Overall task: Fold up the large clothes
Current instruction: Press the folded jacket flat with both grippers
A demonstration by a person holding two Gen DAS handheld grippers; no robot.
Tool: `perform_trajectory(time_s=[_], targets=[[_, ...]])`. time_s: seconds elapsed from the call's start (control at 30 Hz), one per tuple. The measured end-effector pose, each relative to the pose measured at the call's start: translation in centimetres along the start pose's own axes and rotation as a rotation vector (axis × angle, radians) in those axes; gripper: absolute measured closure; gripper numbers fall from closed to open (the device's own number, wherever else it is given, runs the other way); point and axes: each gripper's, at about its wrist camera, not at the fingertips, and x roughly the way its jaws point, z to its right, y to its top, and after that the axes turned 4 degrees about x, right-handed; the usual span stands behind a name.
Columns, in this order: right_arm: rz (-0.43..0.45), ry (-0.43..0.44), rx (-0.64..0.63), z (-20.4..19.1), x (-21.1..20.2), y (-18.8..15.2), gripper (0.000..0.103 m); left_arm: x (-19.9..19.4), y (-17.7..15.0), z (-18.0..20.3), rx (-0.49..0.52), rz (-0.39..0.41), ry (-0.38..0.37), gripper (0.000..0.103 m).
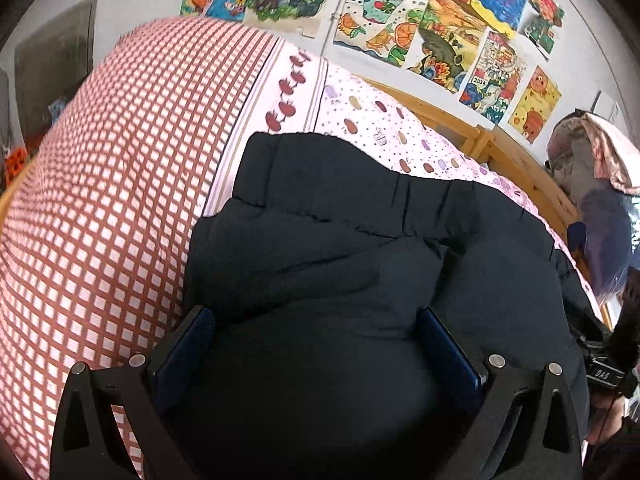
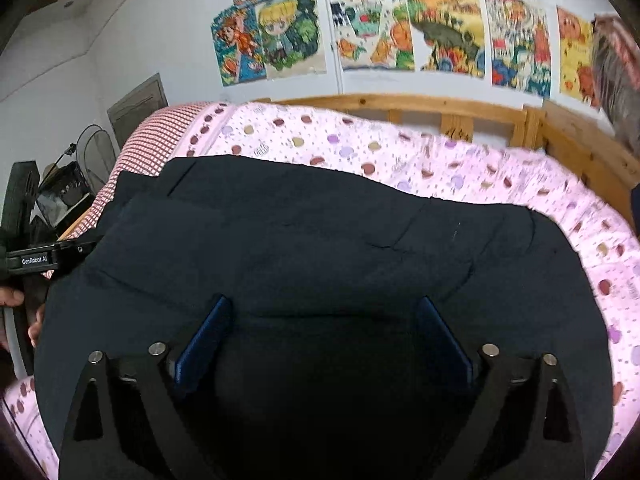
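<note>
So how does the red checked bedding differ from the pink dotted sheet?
The red checked bedding has a regular grid and bulges high; the pink dotted sheet has scattered coloured dots and lies flatter. The dark jacket lies mostly on the dotted sheet, only edging onto the checked bedding. Both cover the bed.

In the right wrist view, at nine o'clock near the frame edge, the black body of the left gripper [image 2: 48, 258] carries white lettering reading "GenRobot.AI". In the left wrist view, at about four o'clock, a black device [image 1: 604, 374] bears pale letters that look like "DAS" seen upside down. At two o'clock, one wall drawing [image 1: 494, 74] shows a small "2024".
</note>
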Motion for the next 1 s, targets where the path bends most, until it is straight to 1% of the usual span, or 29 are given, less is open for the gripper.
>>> perform_trajectory(time_s=[0.17,0.4,0.57,0.67,0.77,0.87,0.93,1.0], targets=[[-0.044,-0.005,0.005,-0.4,1.8,-0.6,0.005,0.9,-0.7,-0.4,-0.010,0.002,-0.006,0.000],[-0.073,-0.018,0.003,-0.6,3.3,-1.0,0.002,2.0,-0.6,-1.4,-0.048,-0.001,-0.064,0.000],[-0.083,-0.043,-0.009,-0.9,4.0,-0.9,0.002,1.5,-1.2,-1.9,-0.061,0.028,-0.089,0.000],[-0.062,-0.051,-0.014,-0.9,3.7,-1.1,0.002,0.5,-1.9,-2.1,-0.060,0.068,-0.098,0.000],[-0.015,-0.062,-0.023,-1.0,2.8,-1.7,0.002,-0.3,-2.4,-2.0,-0.057,0.101,-0.101,0.000],[0.036,-0.072,-0.029,-1.1,1.9,-2.3,0.002,-1.1,-2.6,-2.1,-0.058,0.129,-0.121,0.000],[0.064,-0.079,-0.029,-1.0,1.3,-2.5,0.002,-2.5,-3.2,-2.7,-0.076,0.174,-0.149,0.000],[0.085,-0.088,-0.027,-1.0,0.5,-2.6,0.002,-4.4,-3.6,-3.5,-0.104,0.240,-0.186,0.000]])
